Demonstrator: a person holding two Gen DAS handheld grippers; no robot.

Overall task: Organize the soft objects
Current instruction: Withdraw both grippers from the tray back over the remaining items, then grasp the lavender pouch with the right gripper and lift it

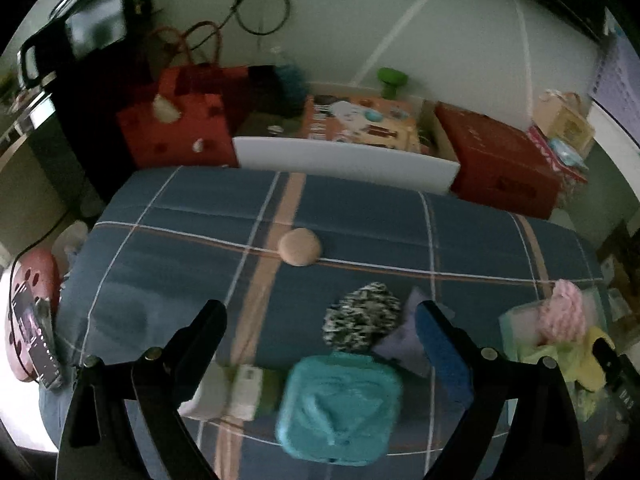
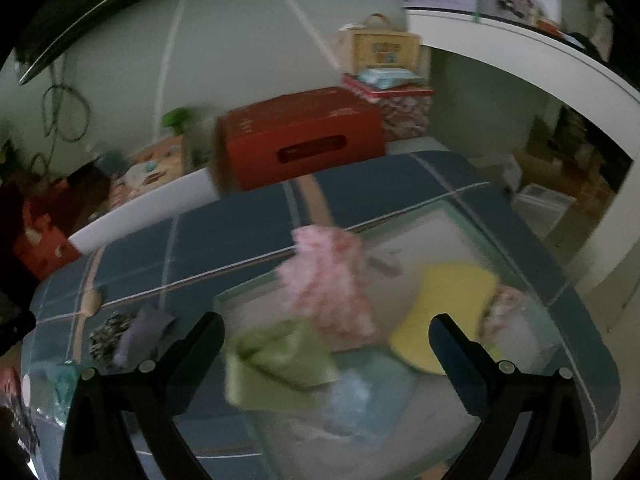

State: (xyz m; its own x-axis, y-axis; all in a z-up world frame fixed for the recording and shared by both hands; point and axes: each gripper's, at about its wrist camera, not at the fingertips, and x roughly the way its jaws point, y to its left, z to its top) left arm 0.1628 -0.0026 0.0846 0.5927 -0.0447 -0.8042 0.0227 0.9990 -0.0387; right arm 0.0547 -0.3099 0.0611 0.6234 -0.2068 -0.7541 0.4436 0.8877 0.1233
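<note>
In the left wrist view my left gripper stands open over a blue plaid bed, with nothing between its fingers. Below it lie a teal square cushion, a black-and-white fuzzy ball and a purple cloth. A tan round pad sits farther off. My right gripper is open above a clear bin that holds a pink fluffy item, a green cloth, a yellow sponge and a pale blue piece. The view is blurred.
A white and green pack lies by the left finger. Behind the bed stand a white board, a red box and a red bag. A phone on a pink stool is at the left.
</note>
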